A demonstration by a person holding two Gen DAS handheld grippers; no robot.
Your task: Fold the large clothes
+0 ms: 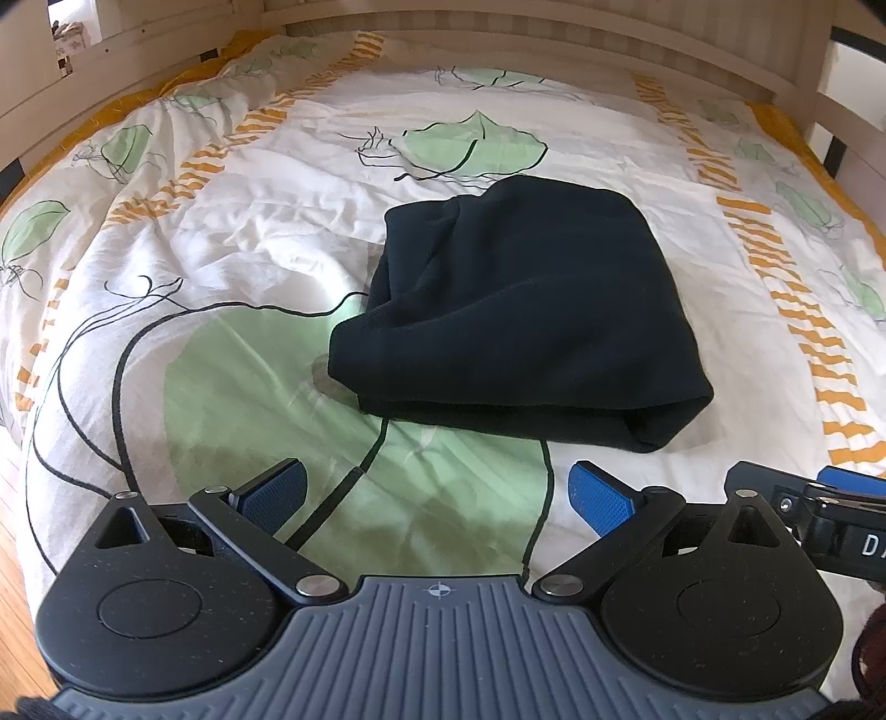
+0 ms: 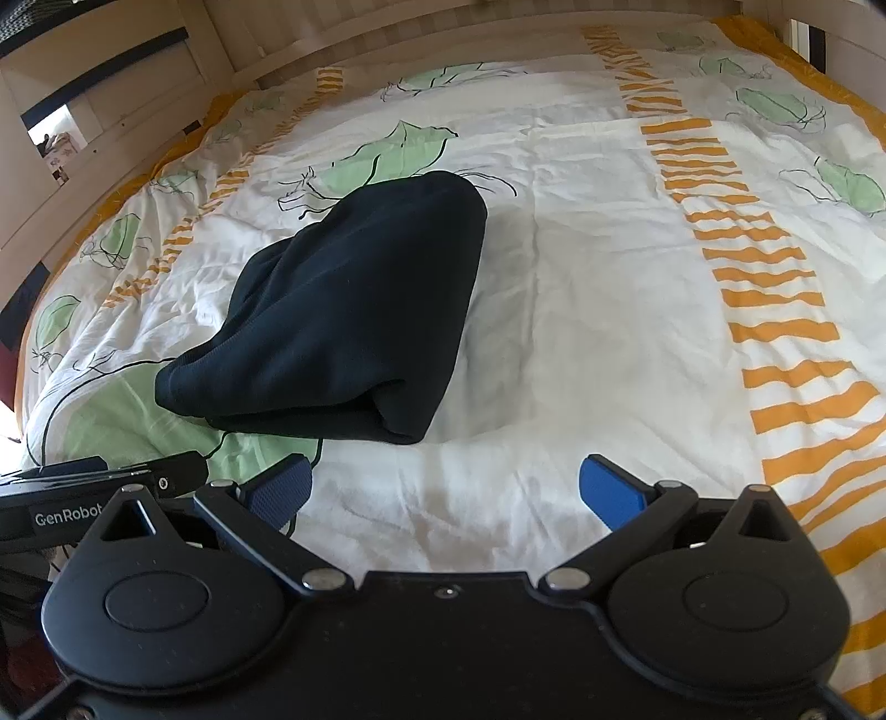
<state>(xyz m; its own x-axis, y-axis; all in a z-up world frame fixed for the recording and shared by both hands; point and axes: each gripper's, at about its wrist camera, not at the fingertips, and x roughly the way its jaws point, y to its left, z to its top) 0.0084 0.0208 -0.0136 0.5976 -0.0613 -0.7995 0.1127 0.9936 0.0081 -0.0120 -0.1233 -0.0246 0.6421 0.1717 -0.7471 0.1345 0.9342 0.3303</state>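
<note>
A dark garment (image 1: 520,310), navy or black, lies folded into a thick, roughly rectangular bundle on the bed, near the middle of the duvet (image 1: 221,232). Its fold edge faces the cameras, w/ several stacked layers showing at the near right corner; the far end is rounder and a bit rumpled on the left. The duvet is white w/ big green leaf prints, thin black line drawing and orange broken stripes, creased in many places.

The left claw (image 1: 437,498) hangs above the near edge of the bed, just short of the garment and not touching it. Its jaws stand wide apart, blue pads (image 1: 601,501) facing inward, nothing between them but duvet. In the left wrist view the garment sits ahead and slightly to the right.

The right claw (image 2: 446,490) is likewise spread wide and empty, held low over plain white duvet. From the right wrist view the garment (image 2: 343,315) lies ahead and to the left, its near corner close to the left-hand pad (image 2: 279,493) but apart from it. The two claws are side by side: part of each shows at the edge of the other's view.

A pale wooden bed frame (image 1: 498,50) runs along the far side. A strip of wood floor (image 1: 14,554) shows at lower left in the left wrist view.
</note>
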